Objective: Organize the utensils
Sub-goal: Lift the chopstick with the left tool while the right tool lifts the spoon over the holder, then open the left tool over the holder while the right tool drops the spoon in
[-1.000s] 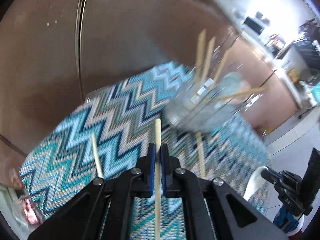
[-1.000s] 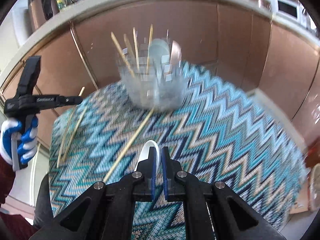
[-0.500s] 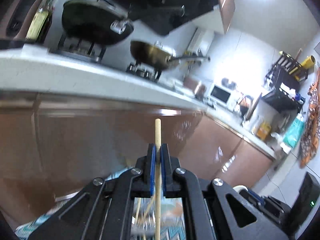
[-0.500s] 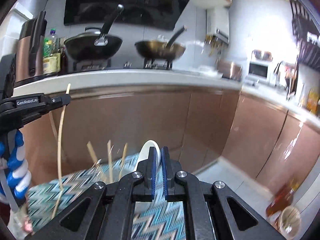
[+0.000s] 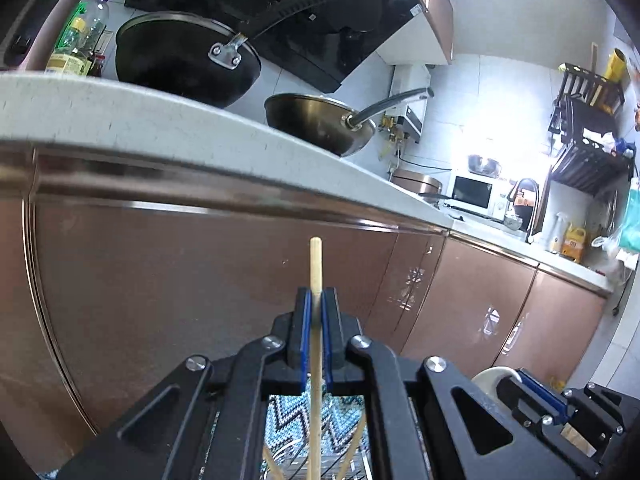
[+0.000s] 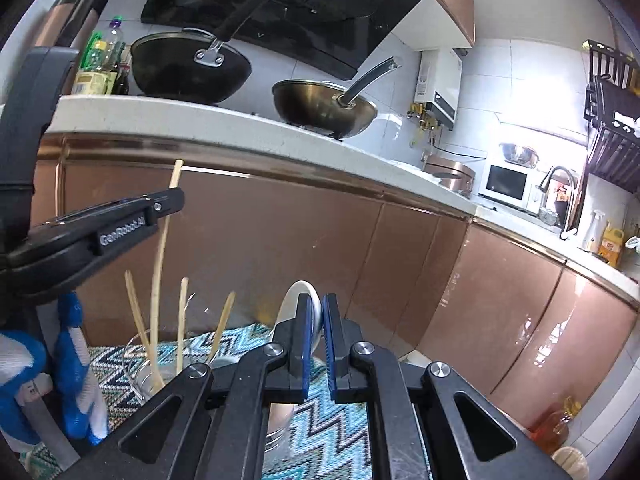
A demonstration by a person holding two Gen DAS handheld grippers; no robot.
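Hovering over glass holder [image 6: 160,364] | left gripper [image 5: 316,312] clamped on chopstick [image 5: 315,272], swung from cloth-facing to upright, holder at 6 o'clock | right gripper [image 6: 314,320] pinching white spoon [image 6: 298,300] | drop-in looked imminent

A blue, teal and white zigzag-patterned cloth [image 6: 224,344] covers the low support surface. A clear glass holder [image 6: 138,364] stands directly on it at the left, with several wooden chopsticks [image 6: 182,320] standing upright inside. What lies beneath the cloth is hidden.
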